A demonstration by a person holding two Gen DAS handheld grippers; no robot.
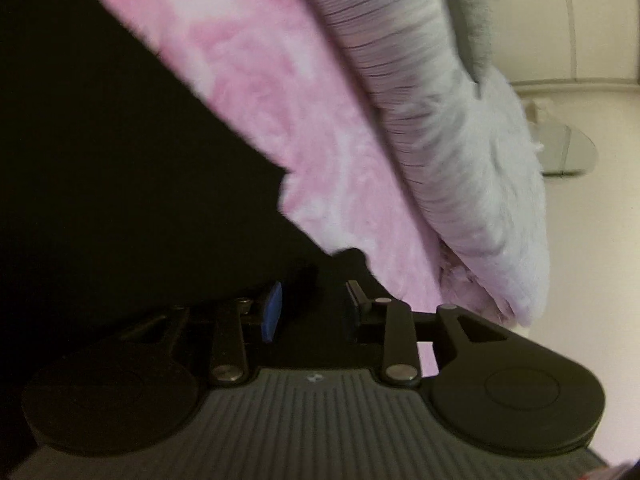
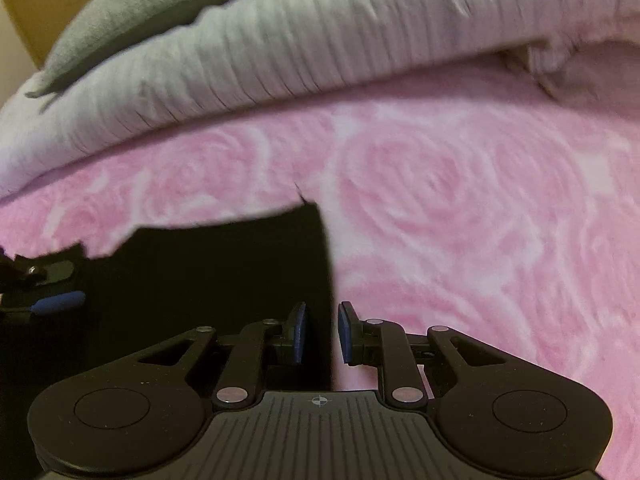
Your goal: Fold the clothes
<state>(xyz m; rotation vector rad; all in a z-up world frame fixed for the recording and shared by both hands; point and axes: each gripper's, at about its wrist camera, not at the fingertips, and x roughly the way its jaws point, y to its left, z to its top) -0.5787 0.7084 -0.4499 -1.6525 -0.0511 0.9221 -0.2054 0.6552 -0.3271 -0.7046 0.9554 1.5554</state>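
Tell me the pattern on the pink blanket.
Pink blanket: large swirling roses, pale on deeper pink. Clearest in the right wrist view.
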